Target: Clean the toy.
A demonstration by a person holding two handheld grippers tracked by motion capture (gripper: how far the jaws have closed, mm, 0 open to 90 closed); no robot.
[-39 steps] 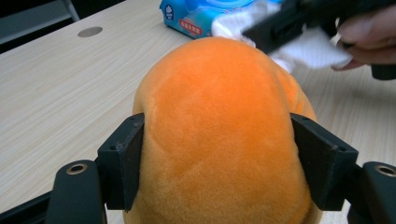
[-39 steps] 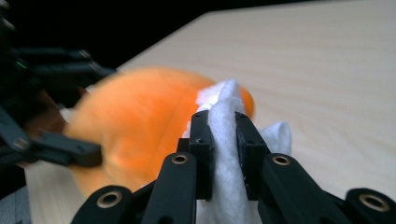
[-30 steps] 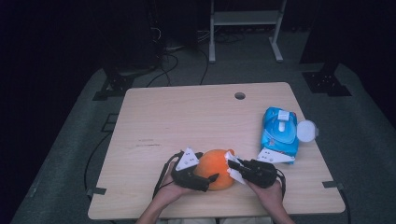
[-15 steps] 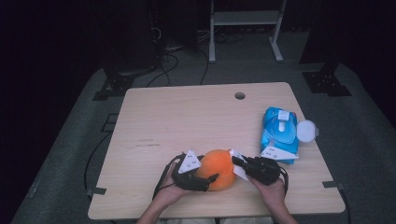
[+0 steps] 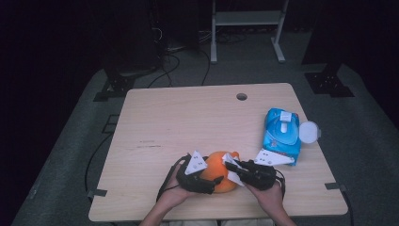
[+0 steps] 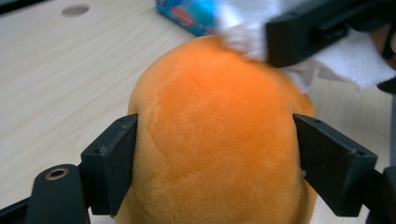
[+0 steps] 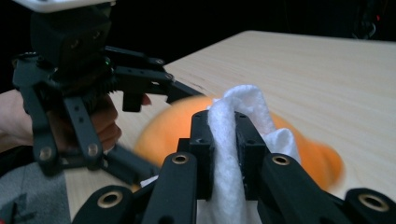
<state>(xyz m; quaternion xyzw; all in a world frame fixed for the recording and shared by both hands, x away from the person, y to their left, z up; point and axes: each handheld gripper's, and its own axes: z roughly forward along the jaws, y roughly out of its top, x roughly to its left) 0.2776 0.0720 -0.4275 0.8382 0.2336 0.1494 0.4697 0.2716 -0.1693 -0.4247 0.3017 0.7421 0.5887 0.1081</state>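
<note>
A round orange plush toy (image 5: pixel 220 168) rests near the table's front edge. My left gripper (image 5: pixel 212 181) is shut on it, its black pads (image 6: pixel 111 164) pressing both sides of the toy (image 6: pixel 219 140). My right gripper (image 7: pixel 223 140) is shut on a folded white wipe (image 7: pixel 245 105), and the wipe lies against the top of the toy (image 7: pixel 161 128). In the left gripper view the right gripper (image 6: pixel 303 28) and its wipe (image 6: pixel 348 58) touch the toy's far upper side. In the high view the right gripper (image 5: pixel 231 166) comes in from the right.
A blue pack of wet wipes (image 5: pixel 281 135) lies at the table's right side, with a round white lid (image 5: pixel 309 132) beside it. The wooden table (image 5: pixel 188 117) has a cable hole (image 5: pixel 242 96) near the far edge. Dark floor and a rack stand beyond.
The right gripper with the wipe has slid a little to the left over the orange toy. The left gripper keeps its hold in the same place.
</note>
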